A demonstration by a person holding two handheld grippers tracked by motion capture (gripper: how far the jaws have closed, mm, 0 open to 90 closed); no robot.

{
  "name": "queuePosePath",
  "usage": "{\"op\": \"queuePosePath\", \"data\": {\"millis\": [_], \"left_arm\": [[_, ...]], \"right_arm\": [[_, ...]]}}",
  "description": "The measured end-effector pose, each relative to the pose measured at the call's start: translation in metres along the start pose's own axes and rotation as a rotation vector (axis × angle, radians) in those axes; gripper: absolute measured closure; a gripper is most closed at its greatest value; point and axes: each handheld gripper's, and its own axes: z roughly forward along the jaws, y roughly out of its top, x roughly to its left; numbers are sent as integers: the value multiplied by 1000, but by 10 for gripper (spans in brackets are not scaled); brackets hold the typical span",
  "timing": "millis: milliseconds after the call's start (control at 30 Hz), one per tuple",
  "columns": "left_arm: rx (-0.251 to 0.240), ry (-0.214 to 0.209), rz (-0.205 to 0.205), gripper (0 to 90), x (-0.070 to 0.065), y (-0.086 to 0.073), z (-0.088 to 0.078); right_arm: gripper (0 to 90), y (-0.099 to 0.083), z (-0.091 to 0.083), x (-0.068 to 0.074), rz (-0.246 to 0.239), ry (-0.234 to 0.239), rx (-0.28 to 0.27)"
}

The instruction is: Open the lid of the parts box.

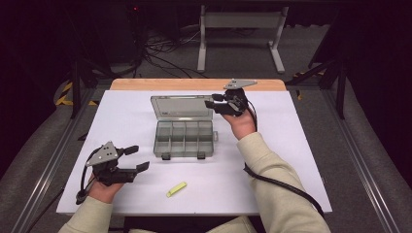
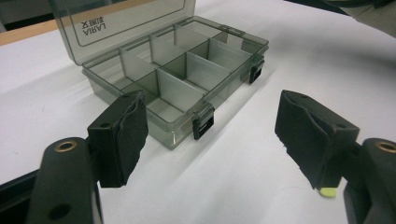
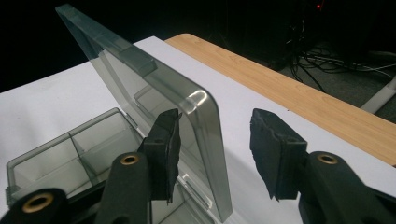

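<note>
While the right gripper (image 3: 212,154) straddles the free edge of the raised lid (image 3: 154,88), its jaws stand spread with the lid's corner between them; the left pad looks close to the plastic, the other clearly apart, so I judge it is not pinching. That placement suits steadying or swinging the lid. The lid belongs to the clear compartment box (image 1: 184,137), which sits near the middle of the surface (image 1: 136,189), somewhat toward the far edge. Its long axis runs parallel to the near and far edges, its two black latches (image 2: 203,127) face the near edge, and the lid hinges along the far side, tilted up and back. The left gripper (image 1: 135,158) hovers near the near-left corner, spread and empty, aimed at the box. A small yellow-green piece (image 1: 176,189) lies near the near edge, probably waiting for a compartment.
</note>
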Motion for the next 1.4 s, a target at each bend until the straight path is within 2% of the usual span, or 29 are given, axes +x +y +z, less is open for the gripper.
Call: {"op": "queuePosePath", "data": {"millis": [133,367,700,867,1400], "left_arm": [[-5,13,-3,241,-1,-3,-3],[-8,30,-9,221,-1,-5,-7],[-9,25,-11,215,0,-5,-5],[-10,23,-13,215,0,-4,-5],[-6,20,-11,216,1,-4,-3]], "right_arm": [[554,1,5,-2,-14,-14,10],[568,-1,13,-10,7,-29,26],[585,0,24,-18,21,-48,51],[591,0,28,-19,8,-59,66],[536,-9,45,-28,45,-59,97]]}}
